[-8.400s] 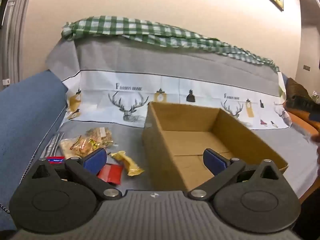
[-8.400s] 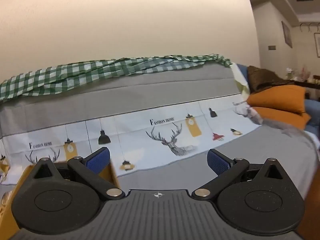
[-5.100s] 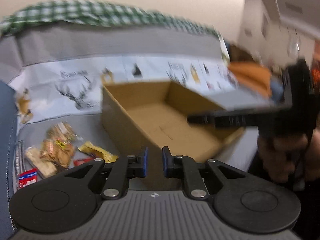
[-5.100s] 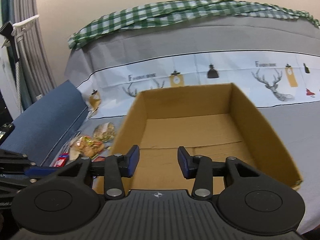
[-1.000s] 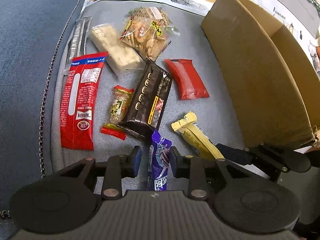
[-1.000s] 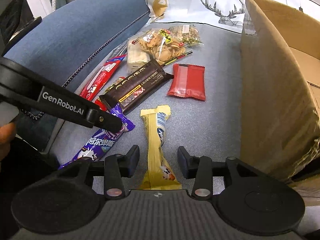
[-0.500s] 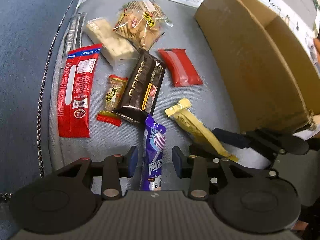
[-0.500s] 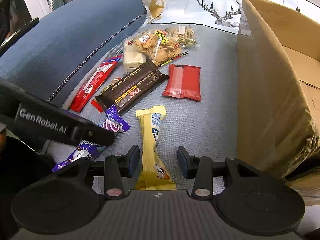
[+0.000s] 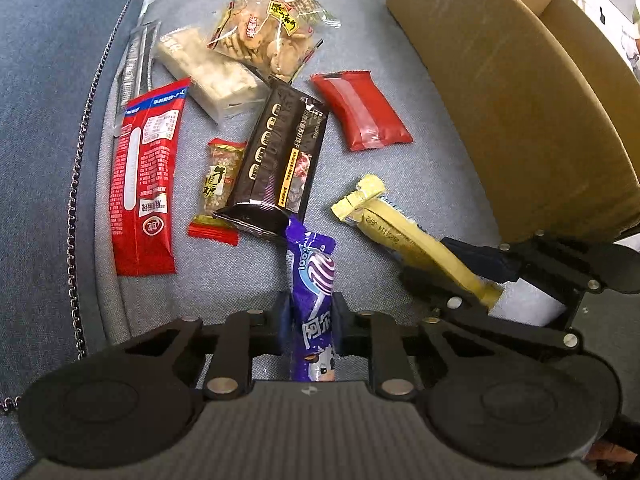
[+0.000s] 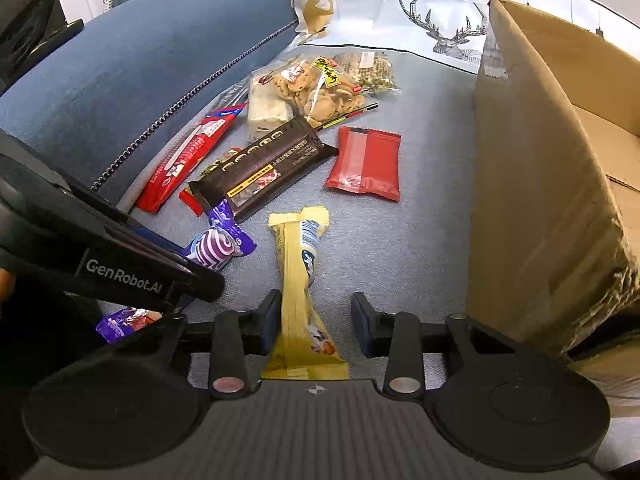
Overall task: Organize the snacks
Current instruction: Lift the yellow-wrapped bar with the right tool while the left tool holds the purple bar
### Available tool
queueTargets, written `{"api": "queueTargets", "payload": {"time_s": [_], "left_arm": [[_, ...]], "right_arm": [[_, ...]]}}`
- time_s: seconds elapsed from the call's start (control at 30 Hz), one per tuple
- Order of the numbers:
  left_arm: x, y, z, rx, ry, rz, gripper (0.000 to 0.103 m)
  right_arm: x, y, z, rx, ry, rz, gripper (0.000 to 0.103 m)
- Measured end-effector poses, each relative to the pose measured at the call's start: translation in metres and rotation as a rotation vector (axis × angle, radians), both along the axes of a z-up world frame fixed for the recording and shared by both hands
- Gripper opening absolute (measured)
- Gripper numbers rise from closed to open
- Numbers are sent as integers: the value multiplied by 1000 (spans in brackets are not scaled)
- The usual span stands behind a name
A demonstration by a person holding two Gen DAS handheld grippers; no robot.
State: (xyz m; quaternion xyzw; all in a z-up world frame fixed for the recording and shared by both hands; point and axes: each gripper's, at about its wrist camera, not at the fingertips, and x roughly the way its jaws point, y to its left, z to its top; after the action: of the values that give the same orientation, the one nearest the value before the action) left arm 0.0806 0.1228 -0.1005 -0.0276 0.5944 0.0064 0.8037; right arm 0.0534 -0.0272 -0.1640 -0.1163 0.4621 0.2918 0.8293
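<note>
L gripper (image 9: 308, 322) closing, pads on purple lollipop pack (image 9: 311, 280). R gripper (image 10: 316, 320) closing round yellow bar (image 10: 298, 276), gap left. Both on couch by cardboard box (image 10: 532, 200). Light, crinkly, slippery; grab mid-wrapper.

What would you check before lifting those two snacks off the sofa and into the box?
1. The left gripper has the purple lollipop packet between its closing jaws, pads at its sides: ok.
2. The right gripper straddles the yellow wafer bar, jaws closing; its left pad touches the bar but the right pad stands clear: not ok yet.
3. The purple packet's tip is clear of the black chocolate bar; whether they touch or overlap: cannot tell.
4. The two grippers are close together but not touching: ok.
5. The cardboard box is open on top, right beside the snacks: ok.
6. Room inside the box; only part of its floor shows: cannot tell.
</note>
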Motion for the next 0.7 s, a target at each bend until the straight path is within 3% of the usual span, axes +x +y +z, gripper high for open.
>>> {"api": "queueTargets", "payload": {"time_s": [0.13,0.2,0.53,0.7], "left_arm": [[0,0,0,-8,-10,-5,20],[-1,0,3,-15,-31,-3,20],[-25,8,34,-84,-241,29,20],[-35,7,46,-77,-335,42,20]], "right_arm": [[-1,0,0,-6,-10,13,16],[-3,0,2,-7,-24,11,13],[-14,-8,23,31,-110,3,13],[-21,-12,41,72,-164,-1,13]]}}
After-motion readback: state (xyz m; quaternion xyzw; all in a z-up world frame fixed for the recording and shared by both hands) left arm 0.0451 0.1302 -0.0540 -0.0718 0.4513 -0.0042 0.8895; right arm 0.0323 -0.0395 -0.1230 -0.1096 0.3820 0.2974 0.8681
